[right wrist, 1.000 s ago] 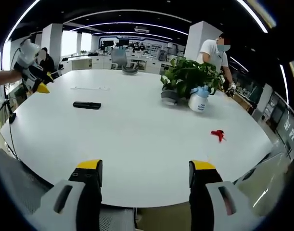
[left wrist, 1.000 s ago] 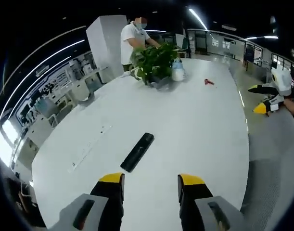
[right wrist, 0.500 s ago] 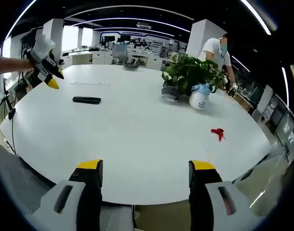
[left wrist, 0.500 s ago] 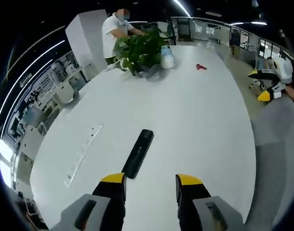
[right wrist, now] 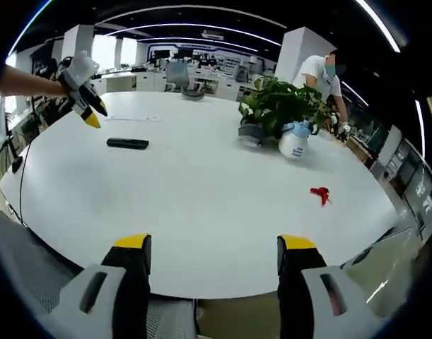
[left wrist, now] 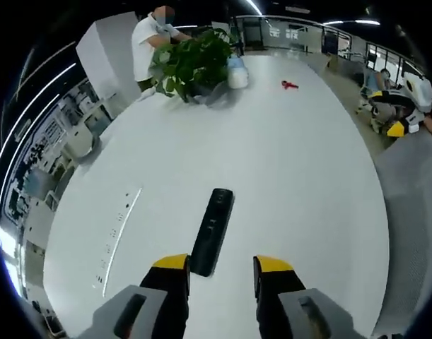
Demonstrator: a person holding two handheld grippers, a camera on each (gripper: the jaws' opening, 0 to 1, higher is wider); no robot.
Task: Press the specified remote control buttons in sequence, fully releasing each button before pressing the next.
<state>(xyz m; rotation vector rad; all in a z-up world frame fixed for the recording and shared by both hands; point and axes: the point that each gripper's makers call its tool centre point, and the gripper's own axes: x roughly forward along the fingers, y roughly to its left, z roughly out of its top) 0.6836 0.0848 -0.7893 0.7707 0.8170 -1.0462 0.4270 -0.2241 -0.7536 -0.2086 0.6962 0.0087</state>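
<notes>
1. One black remote control [left wrist: 213, 230] lies flat on the white table [left wrist: 300, 176], its near end just ahead of the left gripper [left wrist: 220, 267], whose yellow-tipped jaws stand narrowly apart and hold nothing.
2. Beyond the remote control, at the table's far end, stand one potted plant [left wrist: 193, 62] and, touching its right side, one white spray bottle [left wrist: 237, 73]; one small red object [left wrist: 289, 85] lies right of the bottle.
3. One person in a white shirt [left wrist: 146, 44] stands behind the plant.
4. The right gripper [right wrist: 212, 251] hovers over the table's near edge, well apart from the remote control, jaws wide and empty.
5. The table is one large, rounded white surface in an open office with ceiling light strips.
</notes>
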